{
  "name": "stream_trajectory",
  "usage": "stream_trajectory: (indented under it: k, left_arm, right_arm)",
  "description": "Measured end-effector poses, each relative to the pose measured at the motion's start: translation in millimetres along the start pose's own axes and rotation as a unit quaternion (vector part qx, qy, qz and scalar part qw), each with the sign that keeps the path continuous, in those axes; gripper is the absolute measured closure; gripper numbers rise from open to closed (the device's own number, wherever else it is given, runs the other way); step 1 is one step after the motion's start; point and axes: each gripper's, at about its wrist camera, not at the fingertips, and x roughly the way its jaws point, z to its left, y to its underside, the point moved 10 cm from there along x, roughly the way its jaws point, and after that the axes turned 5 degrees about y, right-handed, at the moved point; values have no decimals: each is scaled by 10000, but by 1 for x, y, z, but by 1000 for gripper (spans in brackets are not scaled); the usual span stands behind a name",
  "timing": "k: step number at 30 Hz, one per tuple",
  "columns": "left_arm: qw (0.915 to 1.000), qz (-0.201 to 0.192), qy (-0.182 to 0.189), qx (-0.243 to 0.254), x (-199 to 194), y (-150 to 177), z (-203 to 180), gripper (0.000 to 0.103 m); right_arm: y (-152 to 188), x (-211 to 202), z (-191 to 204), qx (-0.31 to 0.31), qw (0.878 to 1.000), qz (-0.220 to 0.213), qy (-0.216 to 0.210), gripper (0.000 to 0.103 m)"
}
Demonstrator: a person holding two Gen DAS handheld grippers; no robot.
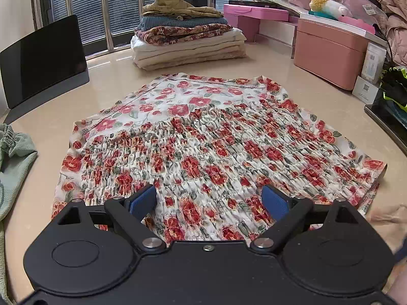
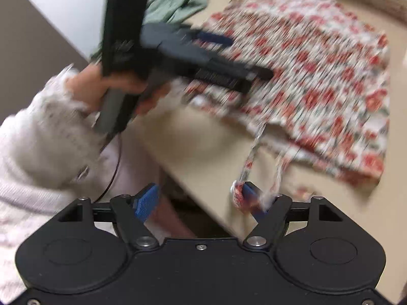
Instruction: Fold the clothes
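Observation:
A white garment with red flowers (image 1: 203, 137) lies spread flat on the beige table (image 1: 305, 81), its gathered smocked part nearest me. My left gripper (image 1: 208, 200) is open just above its near edge, with nothing between the blue pads (image 1: 142, 200). In the blurred right wrist view the same garment (image 2: 318, 63) lies on the table and its thin straps (image 2: 250, 162) hang off the table edge. My right gripper (image 2: 201, 198) is open; the strap ends are draped over its right pad (image 2: 250, 198). The left gripper (image 2: 198, 58), held in a hand, shows over the garment.
A stack of folded clothes (image 1: 188, 38) stands at the far side. A black screen (image 1: 43, 61) leans at the left. A green garment (image 1: 12, 152) lies at the left edge. Pink boxes (image 1: 330, 50) and clutter line the right. A black tray (image 1: 389, 119) sits at the right edge.

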Motion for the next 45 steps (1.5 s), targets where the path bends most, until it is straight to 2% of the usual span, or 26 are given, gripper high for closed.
stream_trajectory:
  k: [3,6,9,14,16,20,22,23,25,26,28,30,35,40,43,45]
  left_arm:
    - [10000,-6,0,1,0,0,0,13]
    - [10000,-9,5,4,0,0,0,13]
    - [10000,-15,7,-1,0,1,0,13]
    - [10000,-31,5,2,0,2,0,12]
    - [10000,-42,20,7,-1,2,0,12]
    - [9996,-162,220,21,-7,0,-3,12]
    - [9987,-283,425,68,-16,-3,-7,12]
    - [9977,-348,564,146,-22,-5,-12,12]
    - [9950,-365,806,461,-33,-6,-26,10]
    - [9931,-337,887,683,-38,-6,-34,10]
    - [9884,-253,921,1183,-42,-5,-51,10]
    - [9824,-165,846,1657,-44,0,-64,10]
    - [9690,48,650,2382,-45,10,-79,10]
    - [9549,295,460,2918,-46,21,-73,10]
    - [9465,321,327,3195,-47,23,-71,11]
    - [9442,310,304,3266,-48,21,-72,11]
  right_arm:
    - [9,-5,8,-37,9999,77,-107,28]
    - [4,-16,5,32,9989,-419,191,28]
    - [-2,-22,1,180,9955,-894,261,28]
    - [6,-3,3,313,9963,-776,193,26]
    - [12,-1,12,209,9958,-875,176,29]
    - [21,-11,28,136,9887,-1400,524,30]
    - [27,-16,33,-18,9798,-1734,997,31]
    - [29,-15,35,-80,9748,-1854,1239,33]
    - [33,-10,35,-136,9643,-2006,1724,47]
    - [35,-7,34,-88,9608,-2011,1904,51]
    - [37,1,31,35,9556,-2066,2100,61]
    - [37,3,28,169,9489,-2232,2223,65]
    - [36,4,27,328,9402,-2399,2395,78]
    - [37,2,26,303,9365,-2401,2539,102]
    - [31,-6,23,497,9328,-2603,2442,102]
    - [26,-12,21,625,9285,-2775,2387,103]
